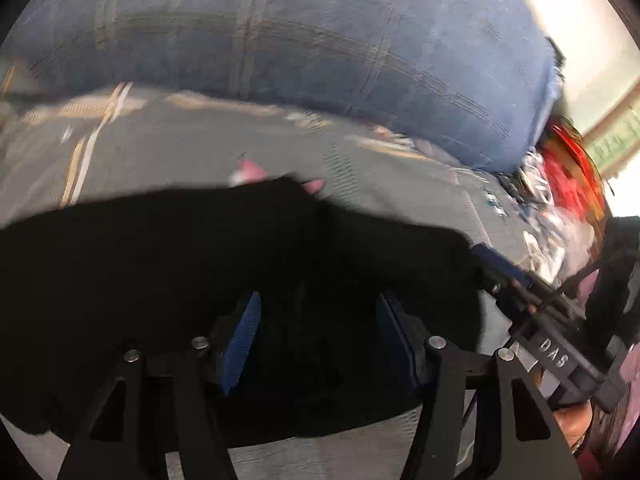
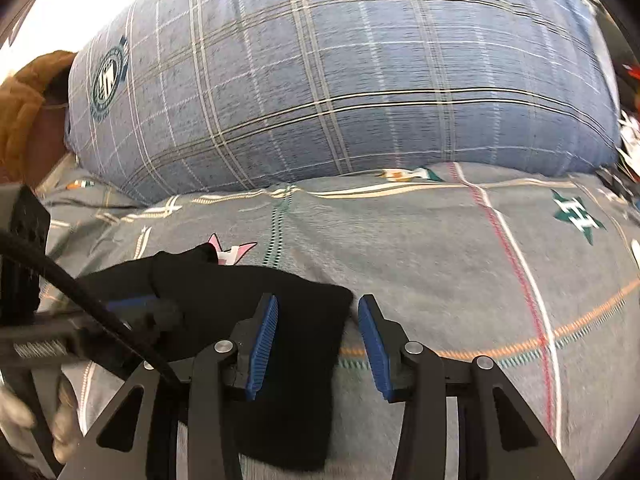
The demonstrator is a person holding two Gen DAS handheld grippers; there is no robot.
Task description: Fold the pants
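The black pants (image 2: 256, 312) lie folded on the grey bedsheet (image 2: 460, 280). My right gripper (image 2: 318, 342) hovers open over their right edge. Its left pad is above the cloth, its right pad above bare sheet, and neither presses on anything. In the left wrist view the pants (image 1: 200, 260) spread dark beneath my left gripper (image 1: 320, 338). Its blue pads stand apart with the cloth lying flat under them, not pinched. A blue finger (image 1: 500, 264) of the right gripper reaches in from the right, and a blue finger (image 2: 132, 303) of the left gripper rests over the pants at the left.
A large blue plaid pillow (image 2: 340, 80) lies across the bed behind the pants. A brown plush thing (image 2: 28, 96) sits at its left end. Red and white clutter (image 1: 568, 176) lies at its right end. A person's hand (image 2: 24, 420) holds the left gripper.
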